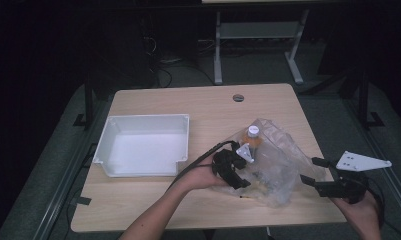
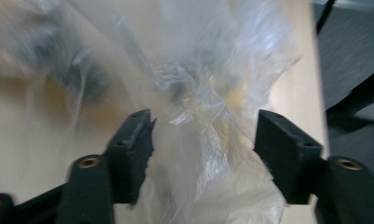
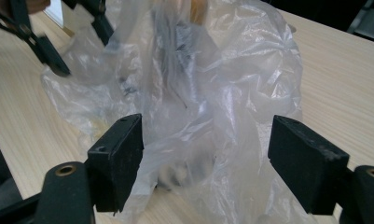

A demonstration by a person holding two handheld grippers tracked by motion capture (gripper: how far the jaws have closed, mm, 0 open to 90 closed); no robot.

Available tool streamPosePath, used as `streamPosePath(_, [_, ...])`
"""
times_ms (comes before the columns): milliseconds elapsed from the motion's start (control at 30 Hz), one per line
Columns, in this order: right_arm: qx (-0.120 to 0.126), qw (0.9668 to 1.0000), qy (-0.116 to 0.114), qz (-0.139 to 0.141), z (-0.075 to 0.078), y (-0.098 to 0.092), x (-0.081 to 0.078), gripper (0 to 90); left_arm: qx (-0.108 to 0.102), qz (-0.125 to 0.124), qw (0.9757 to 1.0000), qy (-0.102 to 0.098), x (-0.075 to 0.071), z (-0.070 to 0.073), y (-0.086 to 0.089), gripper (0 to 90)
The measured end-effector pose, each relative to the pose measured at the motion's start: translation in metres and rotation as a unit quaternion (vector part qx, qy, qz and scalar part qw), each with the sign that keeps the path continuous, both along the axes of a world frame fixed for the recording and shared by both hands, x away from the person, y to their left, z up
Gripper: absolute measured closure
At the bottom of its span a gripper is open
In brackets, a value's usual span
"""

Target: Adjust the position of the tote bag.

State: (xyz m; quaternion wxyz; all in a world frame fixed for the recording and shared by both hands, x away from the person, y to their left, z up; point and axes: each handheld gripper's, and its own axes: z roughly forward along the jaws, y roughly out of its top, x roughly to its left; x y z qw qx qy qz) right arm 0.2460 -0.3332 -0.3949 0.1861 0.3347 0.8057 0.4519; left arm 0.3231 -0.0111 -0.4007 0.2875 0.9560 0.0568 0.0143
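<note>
Bag (image 1: 270, 165) lies crumpled at the desk's near right corner; my left gripper (image 1: 236, 176) straddles its near folds, jaws apart, nothing pinched; my right gripper (image 1: 318, 175) waits released just beside its right edge; farther back, a bottle (image 1: 252, 137) stands inside; thin film could slip or tear, tipping it; tray (image 1: 144, 145) sits left.

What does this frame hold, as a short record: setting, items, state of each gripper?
setting: light wooden table
container: empty white plastic tray, left of the bag
bag: crumpled clear plastic bag with an orange bottle with a white cap upright inside
left gripper: jaws apart, bag plastic between them
right gripper: jaws open, aimed at the bag's near side
</note>
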Motion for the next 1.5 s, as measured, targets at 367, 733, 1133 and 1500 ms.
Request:
streamPosePath(367, [0.002, 1.0000, 0.001, -0.001, 0.000, 0.000, 0.000, 25.7, 0.020, 0.009, 0.9996, -0.019, 0.003, -0.005, 0.005, 90.0])
streamPosePath(733, [-0.008, 0.9998, 0.012, 0.014, -0.003, 0.008, 0.003, 27.7, 0.013, 0.055, 0.9983, -0.016, 0.012, 0.000, 0.033, 90.0])
streamPosePath(1133, [-0.012, 0.9993, 0.020, 0.028, -0.006, 0.015, 0.006, 29.7, 0.034, 0.063, 0.9974, -0.008, 0.009, -0.008, 0.047, 90.0])
streamPosePath(1500, [-0.003, 0.9959, 0.020, 0.088, 0.008, 0.047, 0.021, 28.0, 0.058, 0.053, 0.9969, -0.010, 0.004, -0.017, 0.049, 90.0])
